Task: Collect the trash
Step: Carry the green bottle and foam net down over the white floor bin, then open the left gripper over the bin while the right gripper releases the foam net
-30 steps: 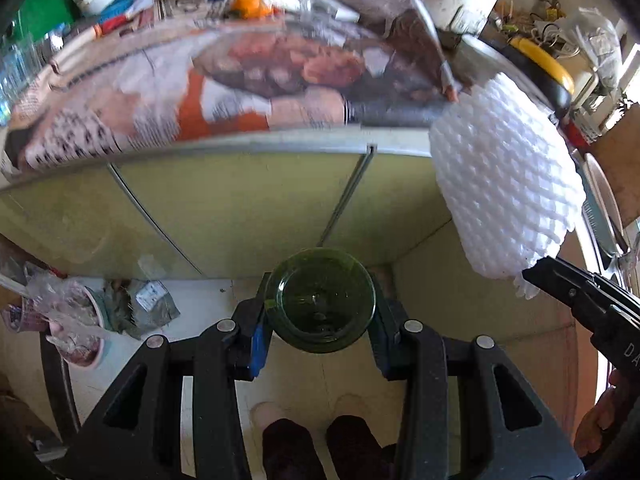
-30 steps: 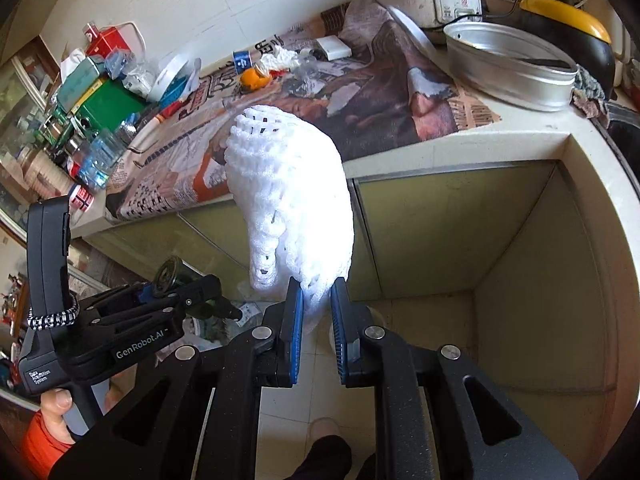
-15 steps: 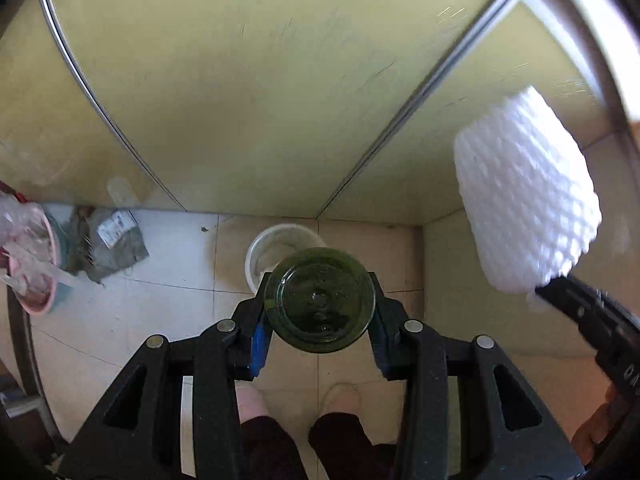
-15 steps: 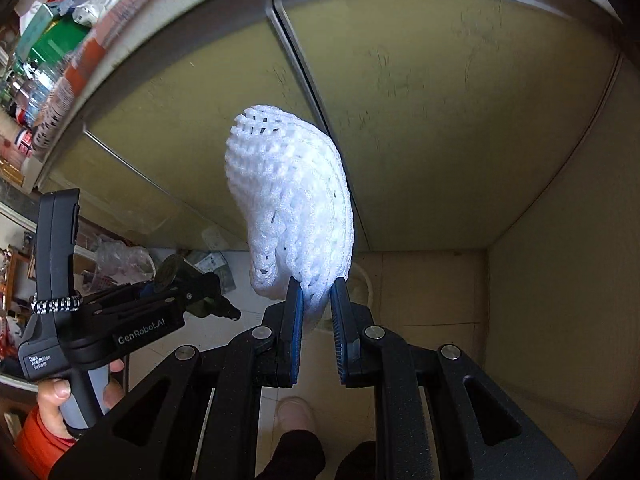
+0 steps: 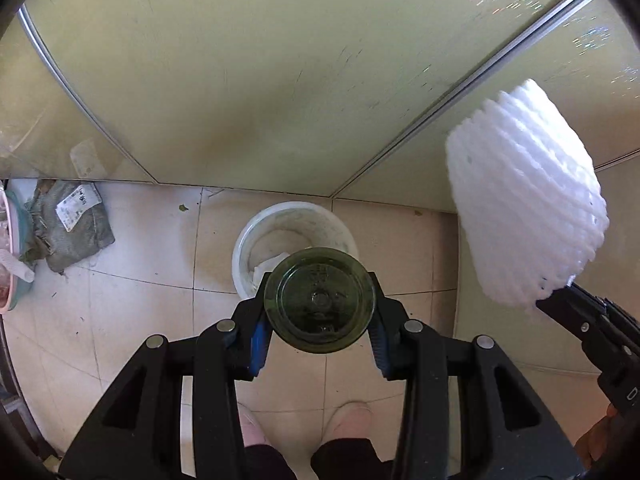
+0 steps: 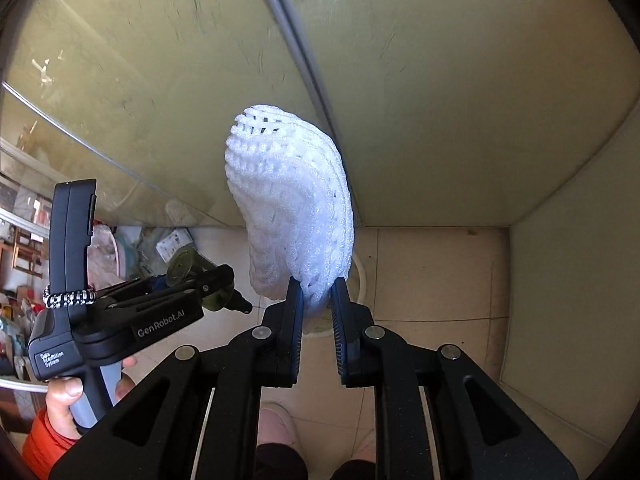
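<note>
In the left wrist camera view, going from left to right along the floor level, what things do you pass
Pink basin at the left edge → grey-green bag with a white label → white bucket with the green glass bottle in front of it → white foam net → right gripper.

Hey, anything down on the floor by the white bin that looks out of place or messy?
Yes. A crumpled grey-green bag with a white label lies loose on the floor tiles, left of the white bin, against the cabinet base rather than in the bin. Small dark specks also dot the tiles near it.
</note>
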A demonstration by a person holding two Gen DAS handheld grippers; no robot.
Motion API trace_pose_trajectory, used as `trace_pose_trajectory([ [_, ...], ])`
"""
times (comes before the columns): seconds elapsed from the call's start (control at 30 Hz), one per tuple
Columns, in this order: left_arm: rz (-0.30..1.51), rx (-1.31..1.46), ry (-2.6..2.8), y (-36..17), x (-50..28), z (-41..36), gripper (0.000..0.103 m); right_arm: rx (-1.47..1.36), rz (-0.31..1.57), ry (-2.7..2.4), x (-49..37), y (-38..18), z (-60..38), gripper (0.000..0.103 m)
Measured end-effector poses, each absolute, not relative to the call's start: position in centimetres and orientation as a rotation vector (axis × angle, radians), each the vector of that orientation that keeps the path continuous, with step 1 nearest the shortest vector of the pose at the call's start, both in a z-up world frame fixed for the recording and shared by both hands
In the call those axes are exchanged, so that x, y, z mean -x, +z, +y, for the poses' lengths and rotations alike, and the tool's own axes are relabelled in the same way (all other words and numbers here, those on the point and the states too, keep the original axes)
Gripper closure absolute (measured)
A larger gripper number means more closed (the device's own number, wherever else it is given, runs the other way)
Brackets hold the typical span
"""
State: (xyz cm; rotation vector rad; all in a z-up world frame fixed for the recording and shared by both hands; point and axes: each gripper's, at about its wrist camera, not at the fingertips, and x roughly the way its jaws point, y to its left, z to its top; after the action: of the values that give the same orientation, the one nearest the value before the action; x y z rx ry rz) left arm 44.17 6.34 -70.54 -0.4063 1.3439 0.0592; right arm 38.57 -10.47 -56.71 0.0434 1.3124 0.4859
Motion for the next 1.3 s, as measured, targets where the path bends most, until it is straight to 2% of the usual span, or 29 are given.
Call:
trace_pose_trajectory([
  [0.4,1.389,0.409,0.074,-75.1,-44.1,7.9,0.060,0.013,1.367,0.534,-39.0,-61.4,-7.7,0.089],
  [0.6,1.372,0.423,0.116,-74.7,-43.1,9.6,0.060,0.071,1.415,0.560,-39.6,-63.0,-6.9,0.082],
  [0.63,1.368,0.424,0.122,-74.6,-42.9,10.0,0.060,0.071,1.429,0.564,-39.7,-63.3,-6.7,0.077],
  [0.67,1.365,0.425,0.127,-74.5,-42.8,10.2,0.060,0.070,1.447,0.565,-39.8,-63.5,-6.6,0.067],
  [0.7,1.361,0.423,0.130,-74.3,-42.7,10.3,0.060,0.067,1.456,0.559,-39.9,-63.7,-6.8,0.063],
  [0.8,1.348,0.415,0.133,-73.2,-42.5,10.4,0.060,0.056,1.452,0.551,-39.9,-63.3,-7.3,0.060],
  [1.0,1.319,0.380,0.103,-68.4,-41.9,9.7,0.060,0.077,1.425,0.541,-39.5,-60.0,-7.7,0.060],
  [1.3,1.224,0.300,0.047,-53.4,-40.9,8.3,0.060,0.079,1.315,0.521,-38.7,-47.7,-8.4,0.060],
])
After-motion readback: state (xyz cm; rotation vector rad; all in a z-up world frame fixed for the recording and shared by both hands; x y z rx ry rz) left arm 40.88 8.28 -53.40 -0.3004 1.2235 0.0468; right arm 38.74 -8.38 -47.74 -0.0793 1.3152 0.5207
